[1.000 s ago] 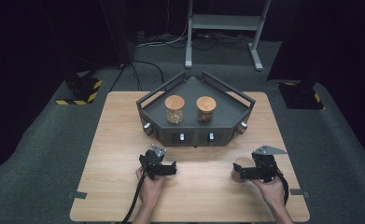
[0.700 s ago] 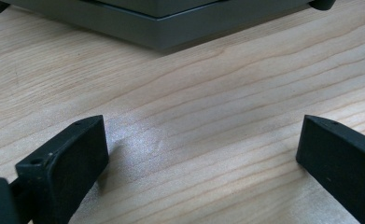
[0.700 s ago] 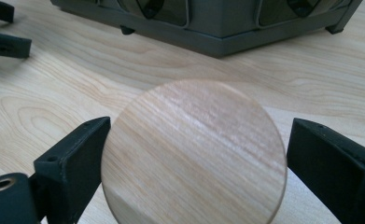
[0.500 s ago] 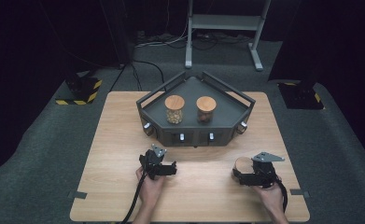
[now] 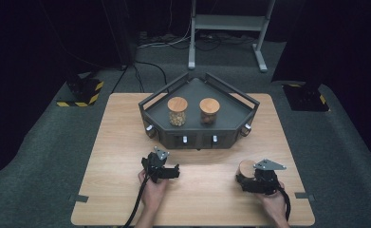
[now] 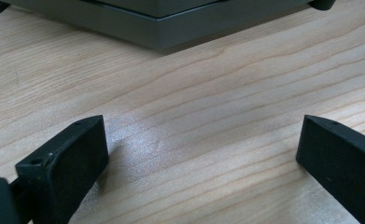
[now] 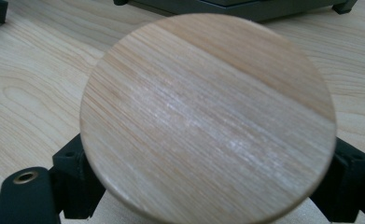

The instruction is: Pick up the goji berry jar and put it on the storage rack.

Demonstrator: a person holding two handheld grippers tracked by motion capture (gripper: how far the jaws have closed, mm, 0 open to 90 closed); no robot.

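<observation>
Nearest the person, the right gripper (image 5: pixel 247 179) sits low over the front right of the table (image 5: pixel 126 142), its jaws set either side of a round wooden lid (image 7: pixel 207 116) (the top of a jar, by the look of it, though the body below is hidden). The jaws have just been closing, and in the right gripper view they stand tight against the lid's rim on both sides. The left gripper (image 5: pixel 173 172) rests on the wood to the left, well apart from the lid, its jaws spread wide with nothing but bare tabletop between them. Farther off, near the table's middle, a dark grey tray (image 5: pixel 240 124) holds two more jars (image 5: pixel 177 111) with wooden lids, side by side.
</observation>
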